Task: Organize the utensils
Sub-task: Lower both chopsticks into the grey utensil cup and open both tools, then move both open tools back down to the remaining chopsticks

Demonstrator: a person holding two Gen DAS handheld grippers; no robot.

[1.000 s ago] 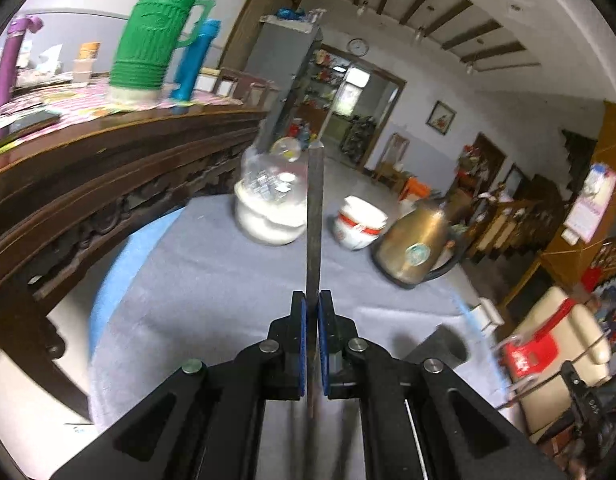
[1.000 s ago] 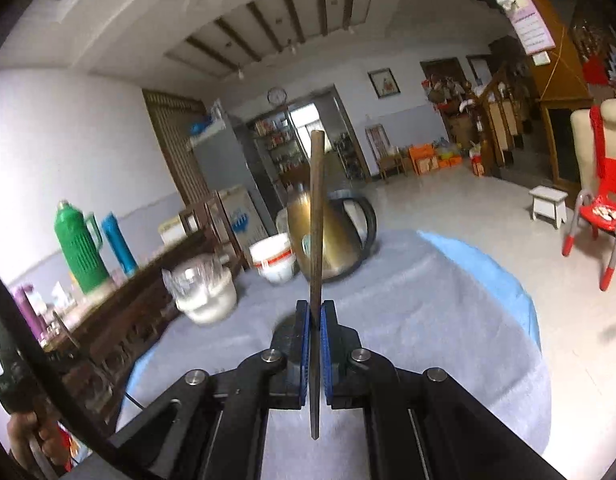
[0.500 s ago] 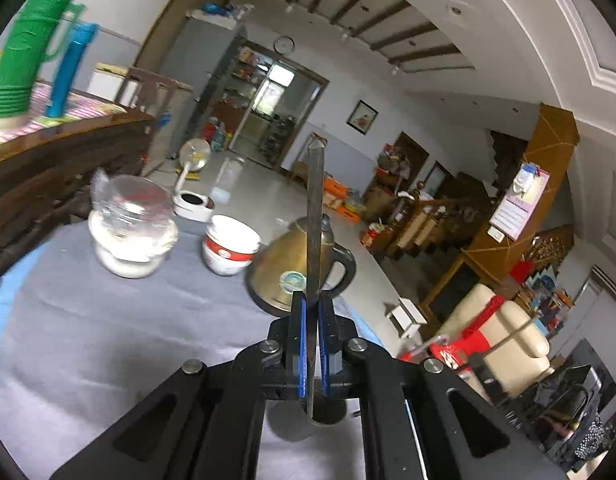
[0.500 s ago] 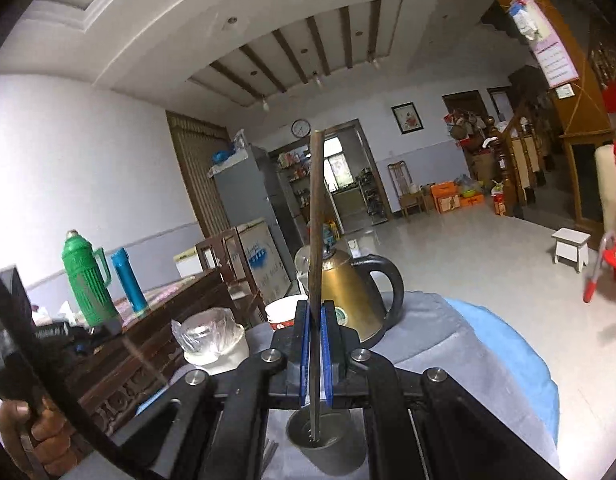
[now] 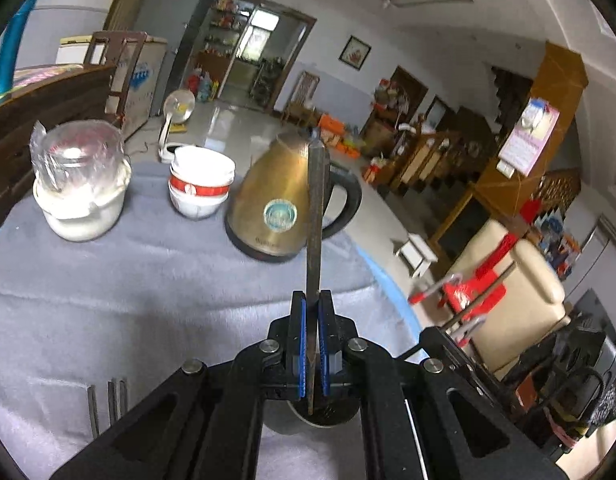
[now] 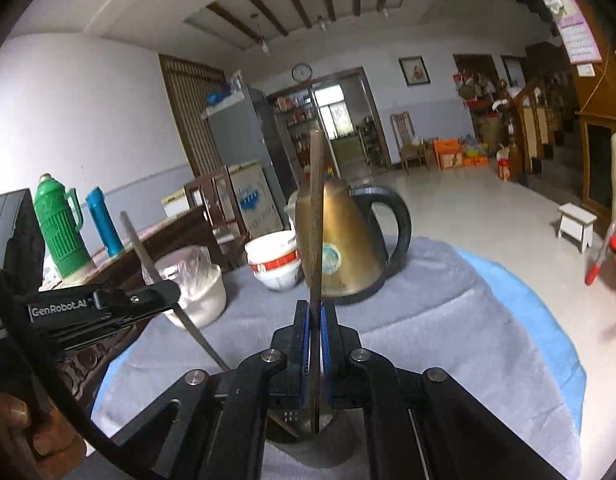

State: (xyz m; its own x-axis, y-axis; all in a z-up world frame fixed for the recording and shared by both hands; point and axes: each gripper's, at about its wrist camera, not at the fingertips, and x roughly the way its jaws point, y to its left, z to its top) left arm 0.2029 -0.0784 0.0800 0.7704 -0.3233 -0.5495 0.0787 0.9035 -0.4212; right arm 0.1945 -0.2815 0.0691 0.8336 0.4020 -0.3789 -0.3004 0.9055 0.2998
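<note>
My left gripper (image 5: 312,300) is shut on a dark chopstick (image 5: 314,216) that stands upright. Its lower tip hangs over the mouth of a grey metal holder (image 5: 328,420) just below the fingers. My right gripper (image 6: 316,308) is shut on a second chopstick (image 6: 316,220), also upright, whose lower end reaches into the same holder (image 6: 308,456). In the right wrist view the left gripper (image 6: 163,292) comes in from the left, and its chopstick (image 6: 195,332) slants down towards the holder. Several more chopsticks (image 5: 107,398) lie on the grey cloth at the lower left.
A gold kettle (image 5: 275,200), stacked red-and-white bowls (image 5: 199,184) and a plastic-covered jar (image 5: 79,188) stand at the back of the grey-clothed table (image 5: 147,300). A wooden sideboard (image 6: 175,236) with a green thermos (image 6: 59,228) lies to the left. A person's hand (image 6: 11,420) holds the left gripper.
Both grippers have swung across the table with their chopsticks still held. The left view has turned from the sideboard to the kettle. The holder now sits under both chopstick tips.
</note>
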